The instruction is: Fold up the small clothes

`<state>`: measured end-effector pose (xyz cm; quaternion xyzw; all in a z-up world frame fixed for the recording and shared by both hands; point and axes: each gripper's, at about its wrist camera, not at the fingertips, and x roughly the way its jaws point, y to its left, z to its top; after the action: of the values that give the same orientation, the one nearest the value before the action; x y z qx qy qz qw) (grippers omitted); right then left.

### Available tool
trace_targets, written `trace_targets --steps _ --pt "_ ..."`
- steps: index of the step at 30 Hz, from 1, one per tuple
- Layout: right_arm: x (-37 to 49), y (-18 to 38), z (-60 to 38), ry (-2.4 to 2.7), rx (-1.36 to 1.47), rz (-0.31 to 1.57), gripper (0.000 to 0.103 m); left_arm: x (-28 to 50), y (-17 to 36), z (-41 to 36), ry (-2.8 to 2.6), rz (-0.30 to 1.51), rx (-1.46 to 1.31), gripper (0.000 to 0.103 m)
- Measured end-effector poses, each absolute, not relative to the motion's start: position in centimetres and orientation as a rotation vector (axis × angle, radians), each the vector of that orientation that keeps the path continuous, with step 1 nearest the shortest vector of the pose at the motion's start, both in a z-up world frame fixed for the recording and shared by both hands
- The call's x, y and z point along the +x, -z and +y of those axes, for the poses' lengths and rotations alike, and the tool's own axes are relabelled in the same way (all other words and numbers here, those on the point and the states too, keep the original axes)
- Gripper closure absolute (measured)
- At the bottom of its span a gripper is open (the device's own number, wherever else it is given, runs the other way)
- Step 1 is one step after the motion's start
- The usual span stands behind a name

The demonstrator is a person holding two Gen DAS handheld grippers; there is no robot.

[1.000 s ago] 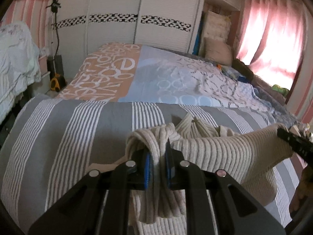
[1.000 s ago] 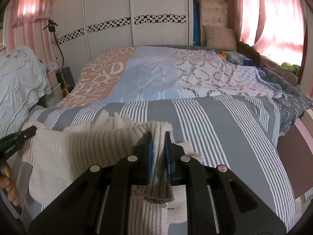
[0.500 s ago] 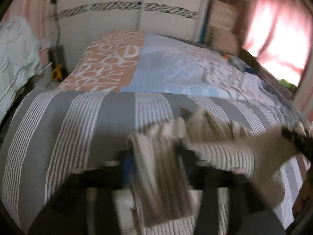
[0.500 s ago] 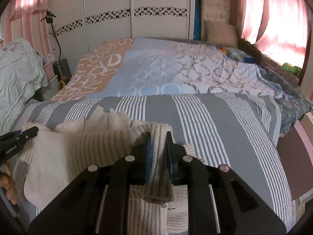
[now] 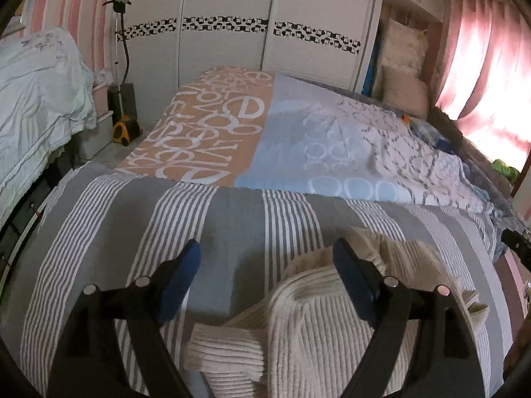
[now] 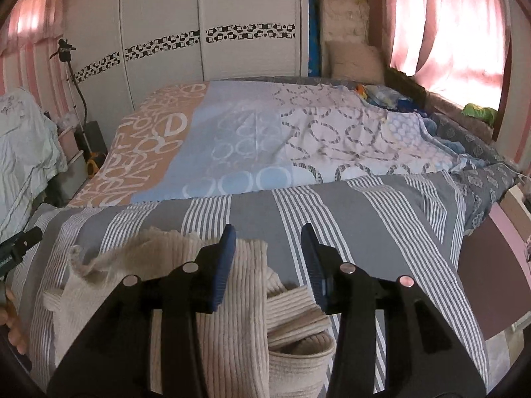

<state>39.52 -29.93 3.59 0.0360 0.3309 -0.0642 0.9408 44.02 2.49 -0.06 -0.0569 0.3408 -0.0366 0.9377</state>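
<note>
Left wrist view. The left gripper [image 5: 267, 257] is standing wide open, blue pads far apart, holding nothing. Its right finger [image 5: 355, 285] is hanging over the sweater [image 5: 318, 325]; whether it is touching the knit I cannot tell. Its left finger [image 5: 179, 278] is hanging over bare striped blanket [image 5: 139, 219]. The sweater, cream ribbed knit, is lying on the blanket's near part, bunched, with a rounded fold at its top edge and a flat ribbed band sticking out toward the lower left. The ribs on the main body are running toward and away from the camera; on the band they are running crosswise. The tip of the right gripper [image 5: 516, 247] is showing at the right edge, beyond the sweater.

Right wrist view. The right gripper [image 6: 268, 238] is also standing open, less wide than the left, empty. Its left finger [image 6: 222, 262] is sitting over a long ribbed strip of the sweater [image 6: 232, 305]; its right finger [image 6: 315, 265] is hanging over the blanket [image 6: 365, 232]. The strip's long axis is running away from the camera, ribs along it. A short folded band is poking out to the right between the fingers, ribs crosswise. The rest of the sweater is lying rumpled to the left. The tip of the left gripper [image 6: 20, 242] is entering at the left edge, just beside the sweater, with part of a hand [image 6: 13, 325] below it.
</note>
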Motion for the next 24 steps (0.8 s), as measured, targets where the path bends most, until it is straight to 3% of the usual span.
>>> trace_targets --steps 10,24 --pt "39.0 -2.7 -30.0 0.128 0.059 0.710 0.061 43.5 0.7 0.8 0.119 0.718 -0.079 0.021" --pt "38.6 -1.7 -30.8 0.119 0.063 0.723 0.055 46.7 7.4 -2.4 0.124 0.900 0.083 0.021"
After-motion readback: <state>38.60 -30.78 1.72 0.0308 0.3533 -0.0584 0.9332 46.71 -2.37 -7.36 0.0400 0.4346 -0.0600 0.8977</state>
